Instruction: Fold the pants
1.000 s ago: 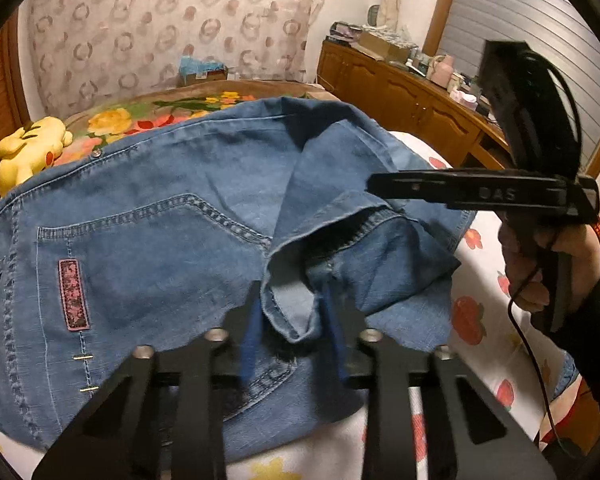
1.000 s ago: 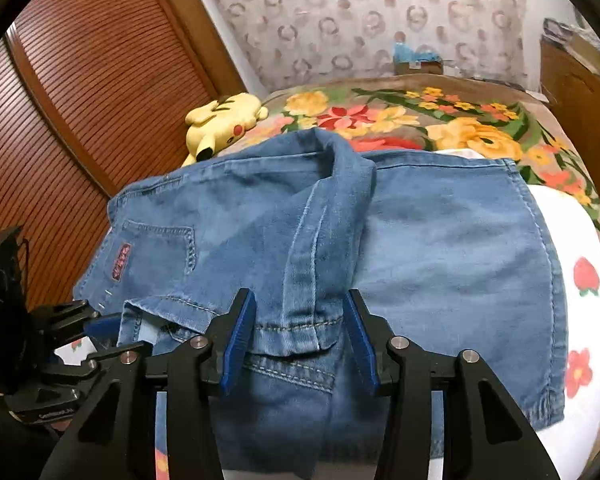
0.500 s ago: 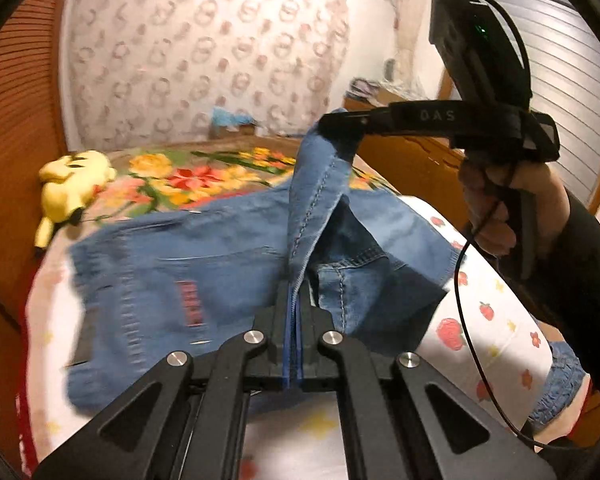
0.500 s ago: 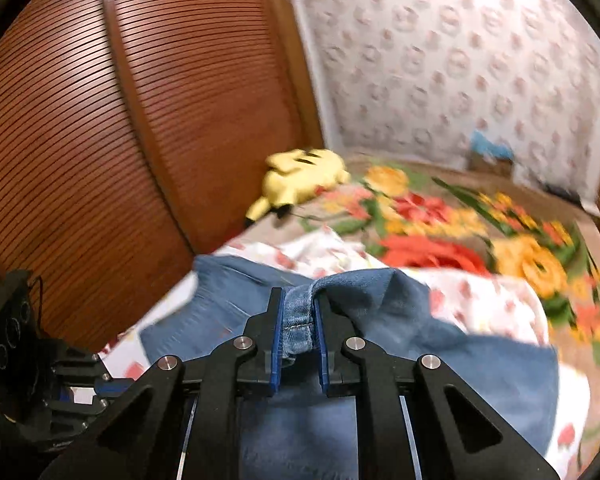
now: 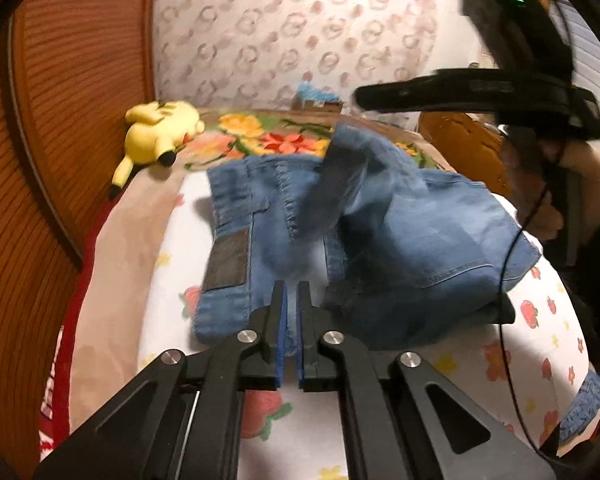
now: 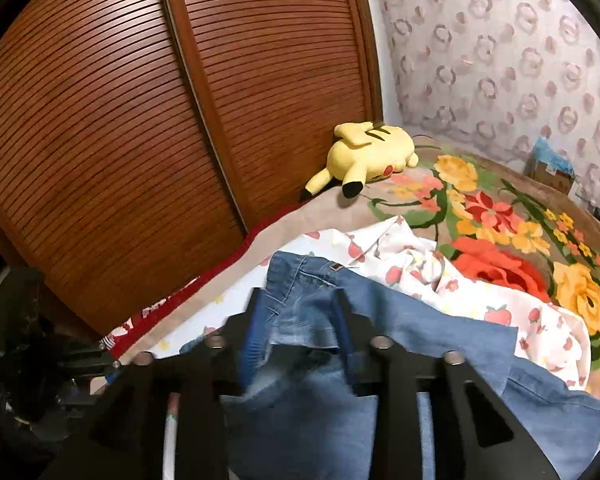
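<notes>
The blue denim pants (image 5: 400, 240) lie in a loose heap on the bed, a dark patch on the waistband at the left, one flap blurred in mid-air. My left gripper (image 5: 292, 292) hangs just in front of the pants, jaws nearly together with a thin gap and nothing between them. My right gripper (image 6: 300, 312) is open above the pants (image 6: 380, 360), and the denim lies loose below its fingers. The right gripper also shows in the left wrist view (image 5: 364, 98), up high at the right above the heap.
A yellow plush toy (image 6: 368, 156) lies at the far left of the bed by the brown slatted wardrobe doors (image 6: 140, 120). A white strawberry-print sheet (image 6: 420, 264) and a floral blanket (image 6: 520, 232) lie under the pants. A wooden dresser (image 5: 460, 140) stands at the right.
Both grippers have let go of the denim they pinched half a second ago. The right jaws have opened wide, the fabric is dropping onto the heap, and the left gripper has pulled back.
</notes>
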